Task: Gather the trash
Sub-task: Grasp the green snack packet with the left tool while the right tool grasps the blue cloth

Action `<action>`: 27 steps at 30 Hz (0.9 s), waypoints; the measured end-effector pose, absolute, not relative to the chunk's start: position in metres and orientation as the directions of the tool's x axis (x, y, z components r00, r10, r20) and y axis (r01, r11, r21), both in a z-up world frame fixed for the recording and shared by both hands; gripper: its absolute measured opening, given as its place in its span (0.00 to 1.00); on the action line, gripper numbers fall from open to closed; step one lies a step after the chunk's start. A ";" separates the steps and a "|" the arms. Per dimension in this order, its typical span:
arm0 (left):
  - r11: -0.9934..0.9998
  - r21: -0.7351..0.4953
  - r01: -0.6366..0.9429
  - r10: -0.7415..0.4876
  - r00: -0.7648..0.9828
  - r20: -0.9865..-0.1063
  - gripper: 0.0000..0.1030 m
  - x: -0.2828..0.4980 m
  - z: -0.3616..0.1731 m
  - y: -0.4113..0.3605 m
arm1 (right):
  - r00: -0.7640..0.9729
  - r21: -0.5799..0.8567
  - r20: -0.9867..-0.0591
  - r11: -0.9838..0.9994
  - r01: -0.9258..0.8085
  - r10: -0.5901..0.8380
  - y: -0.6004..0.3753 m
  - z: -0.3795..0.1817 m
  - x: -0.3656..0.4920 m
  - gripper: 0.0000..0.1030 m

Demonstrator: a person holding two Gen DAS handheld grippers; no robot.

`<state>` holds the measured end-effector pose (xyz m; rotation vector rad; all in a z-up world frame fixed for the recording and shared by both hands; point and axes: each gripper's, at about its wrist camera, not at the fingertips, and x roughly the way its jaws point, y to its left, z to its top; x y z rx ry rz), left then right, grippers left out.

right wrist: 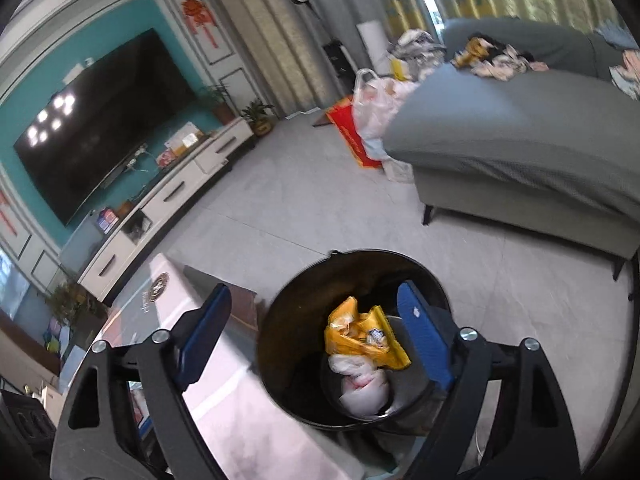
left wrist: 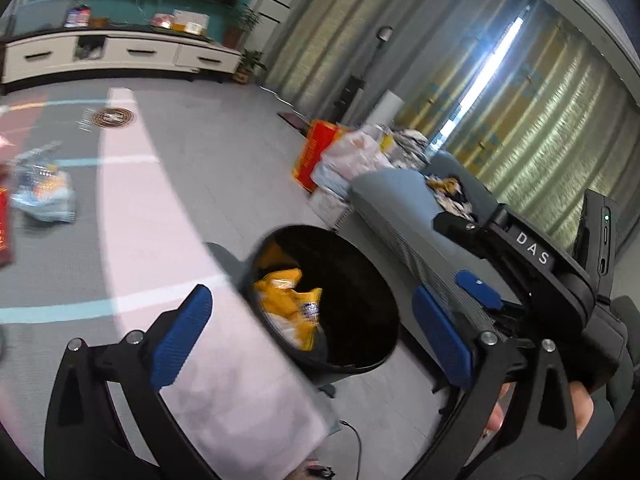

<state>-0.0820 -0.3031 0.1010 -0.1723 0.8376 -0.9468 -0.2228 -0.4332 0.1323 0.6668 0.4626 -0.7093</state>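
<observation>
A black round bin (left wrist: 360,344) stands on the floor beside a pale pink table (left wrist: 224,380). Inside it lie a crumpled yellow wrapper (left wrist: 288,304) and, in the right wrist view, white crumpled plastic (right wrist: 364,388) under the yellow wrapper (right wrist: 360,336). My left gripper (left wrist: 312,336) hangs above the bin (right wrist: 360,258), open, nothing between its blue pads. My right gripper (right wrist: 316,340) is also open and empty over the bin's mouth. It shows at the right of the left wrist view as the right gripper (left wrist: 466,258).
A bluish plastic wrapper (left wrist: 44,192) and a red item (left wrist: 4,224) lie on the table's far left. A grey sofa (right wrist: 520,140) with clutter stands right of the bin, and bags (right wrist: 376,108) sit on the floor by it. A TV cabinet (right wrist: 176,192) lines the far wall.
</observation>
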 end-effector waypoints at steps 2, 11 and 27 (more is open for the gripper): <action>0.648 -0.444 0.618 -0.737 0.363 -0.570 0.97 -0.080 0.110 -0.276 | 0.705 0.392 -0.572 0.615 0.684 -0.420 -0.417 0.142 -0.211 0.84; 0.869 -0.343 0.356 -0.494 0.640 -0.589 0.97 -0.058 0.138 -0.119 | 0.839 0.361 -0.496 0.827 0.431 -0.221 -0.330 0.169 -0.153 0.92; 0.893 -0.443 -0.081 -0.248 0.732 -0.635 0.97 0.013 0.070 0.109 | 0.766 0.222 -0.626 0.975 -0.005 0.146 -0.168 0.115 -0.027 0.91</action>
